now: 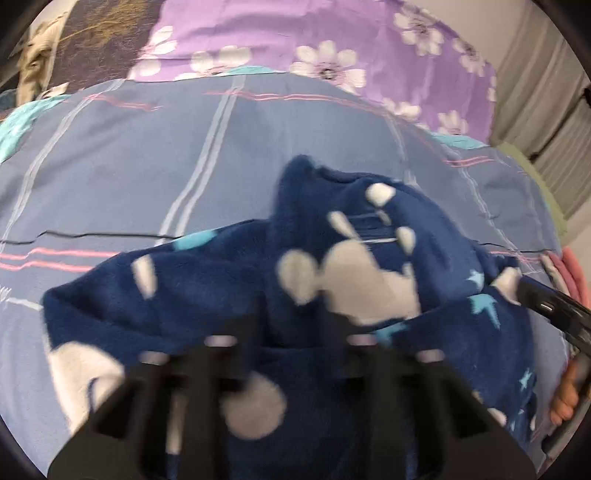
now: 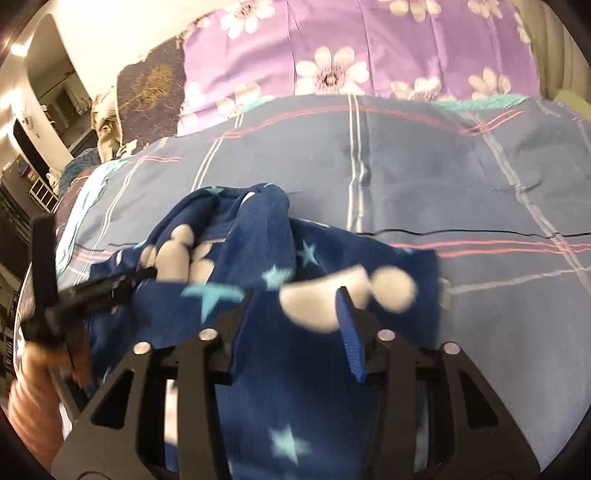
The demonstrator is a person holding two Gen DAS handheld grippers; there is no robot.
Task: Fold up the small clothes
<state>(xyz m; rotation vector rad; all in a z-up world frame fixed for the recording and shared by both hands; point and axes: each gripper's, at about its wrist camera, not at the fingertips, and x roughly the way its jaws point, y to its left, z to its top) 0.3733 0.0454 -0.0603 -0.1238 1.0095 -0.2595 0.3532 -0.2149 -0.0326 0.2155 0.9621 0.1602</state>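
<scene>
1. Low in both views, from centre toward six o'clock, a navy fleece garment (image 2: 258, 258) with white shapes and pale blue stars lies bunched on a blue plaid bedspread (image 2: 443, 177).
2. It looks soft, light and floppy, thick enough to bulge where doubled; I judge it will sag from any single hold, so an edge or corner held in each gripper would keep it flat.
3. Seen from its own camera, the right gripper (image 2: 295, 321) stands with fingers wide apart, fleece draped between them and a blue pad showing on one finger; whether anything is pinched I cannot tell.
4. Fingers of the left gripper (image 1: 291, 332) are blurred and set apart, cloth heaped over and between them; the right camera shows it at nine o'clock, reaching into the garment's left edge, the tips hidden in fleece. Its hold is unclear.
5. At twelve o'clock, beyond the bedspread, lies a purple flowered pillow (image 1: 295, 33).
</scene>
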